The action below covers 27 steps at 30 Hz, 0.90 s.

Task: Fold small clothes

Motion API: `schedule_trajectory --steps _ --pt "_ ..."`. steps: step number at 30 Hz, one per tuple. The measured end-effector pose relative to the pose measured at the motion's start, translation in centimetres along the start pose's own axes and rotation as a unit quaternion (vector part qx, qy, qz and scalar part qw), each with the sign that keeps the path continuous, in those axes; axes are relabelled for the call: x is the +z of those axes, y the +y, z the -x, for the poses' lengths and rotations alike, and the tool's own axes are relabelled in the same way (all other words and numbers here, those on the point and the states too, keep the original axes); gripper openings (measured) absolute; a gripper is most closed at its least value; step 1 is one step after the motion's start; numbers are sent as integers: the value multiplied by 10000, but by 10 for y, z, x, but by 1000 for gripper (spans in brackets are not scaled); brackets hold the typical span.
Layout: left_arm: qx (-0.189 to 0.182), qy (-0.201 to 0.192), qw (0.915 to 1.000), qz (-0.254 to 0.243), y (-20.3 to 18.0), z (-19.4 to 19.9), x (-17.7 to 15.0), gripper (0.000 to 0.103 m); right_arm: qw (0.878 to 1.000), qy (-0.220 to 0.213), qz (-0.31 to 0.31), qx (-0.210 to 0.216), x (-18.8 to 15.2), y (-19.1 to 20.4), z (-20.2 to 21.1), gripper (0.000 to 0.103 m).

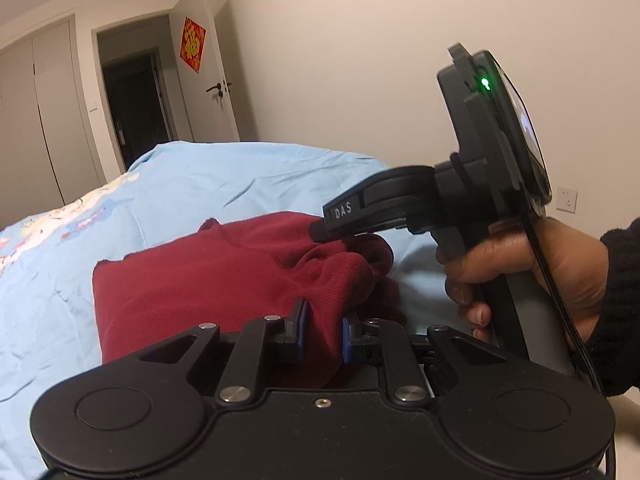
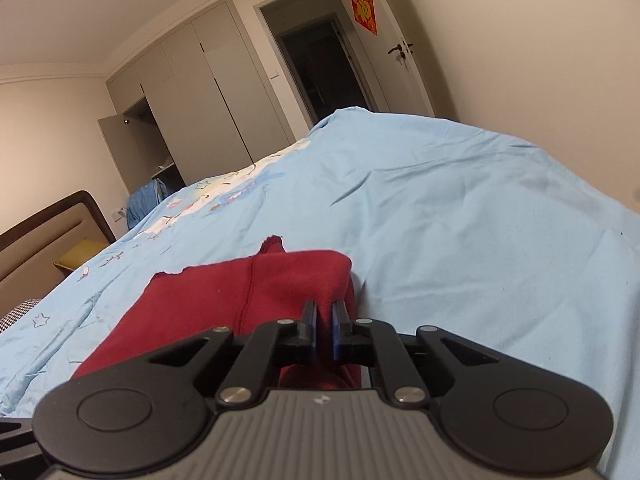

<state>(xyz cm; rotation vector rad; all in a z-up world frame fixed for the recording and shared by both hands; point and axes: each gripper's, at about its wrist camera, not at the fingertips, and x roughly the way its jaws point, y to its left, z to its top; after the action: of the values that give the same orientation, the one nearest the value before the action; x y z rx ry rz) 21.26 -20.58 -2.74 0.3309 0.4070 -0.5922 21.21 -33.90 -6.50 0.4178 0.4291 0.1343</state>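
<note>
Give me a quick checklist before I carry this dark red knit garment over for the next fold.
1. Left tool clamped on the dark red knit garment: ok.
2. Right tool pinching the garment: ok.
3. Tools apart, not colliding: ok.
4. Light blue bedsheet ahead free of objects: ok.
5. Garment lying flat: not ok, bunched near the right tool.
6. Layers aligned underneath: cannot tell.

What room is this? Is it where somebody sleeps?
Most likely a bedroom: a bed with a light blue cover, a padded headboard and tall wardrobe doors by the doorway.
</note>
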Motion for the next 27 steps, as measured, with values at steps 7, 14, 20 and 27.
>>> schedule_trajectory --steps 7,14,20,27 --pt "-384 -99 9976 562 22 8 0 35 10000 -7 -35 -88 1 -2 9 24" --pt "-749 -491 9816 1686 53 33 0 83 9995 -130 -47 -277 5 -3 28 67" --pt "275 -505 9727 2249 81 47 2 101 9994 -253 65 -237 2 7 44 94" --pt "1225 109 9392 3205 118 43 -11 102 9988 -262 359 -188 -9 33 53 103"
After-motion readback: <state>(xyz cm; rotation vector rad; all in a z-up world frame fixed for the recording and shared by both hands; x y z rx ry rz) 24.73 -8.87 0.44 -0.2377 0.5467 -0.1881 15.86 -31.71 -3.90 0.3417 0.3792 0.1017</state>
